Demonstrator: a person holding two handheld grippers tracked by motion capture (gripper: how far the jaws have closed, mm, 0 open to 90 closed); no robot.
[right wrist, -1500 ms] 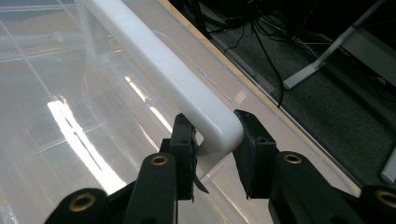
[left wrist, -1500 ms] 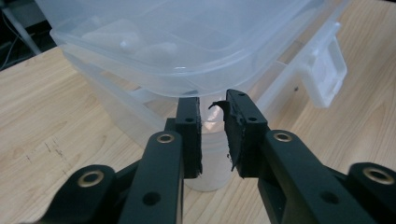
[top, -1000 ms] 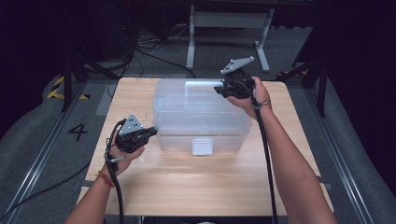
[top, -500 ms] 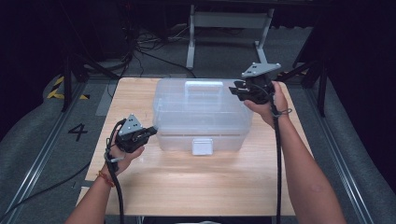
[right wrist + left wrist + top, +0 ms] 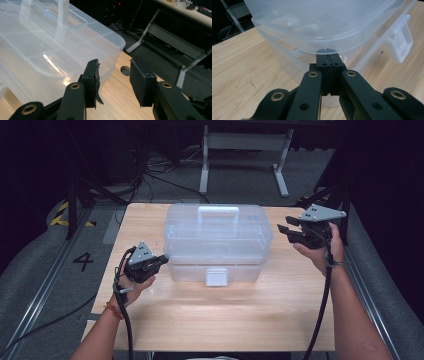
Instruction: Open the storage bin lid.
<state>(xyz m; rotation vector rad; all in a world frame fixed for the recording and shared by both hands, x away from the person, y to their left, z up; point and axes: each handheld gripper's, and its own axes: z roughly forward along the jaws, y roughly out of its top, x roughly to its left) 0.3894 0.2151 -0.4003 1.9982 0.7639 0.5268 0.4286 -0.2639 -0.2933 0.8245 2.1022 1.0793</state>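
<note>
Wooden table (image 5: 210, 320); clear box (image 5: 218, 240) centred; right gripper (image 5: 289, 231) beside it.

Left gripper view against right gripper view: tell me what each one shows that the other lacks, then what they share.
The left gripper view has the left gripper with its black jaws pressed together, tips under the lid rim of the clear plastic storage box, and the box's white front latch. The right gripper view has the right gripper with its jaws apart and nothing between them, beside a box corner, plus a round hole in the tabletop, the dark floor and a grey metal stand. Both show the clear box and the light wooden table.
</note>
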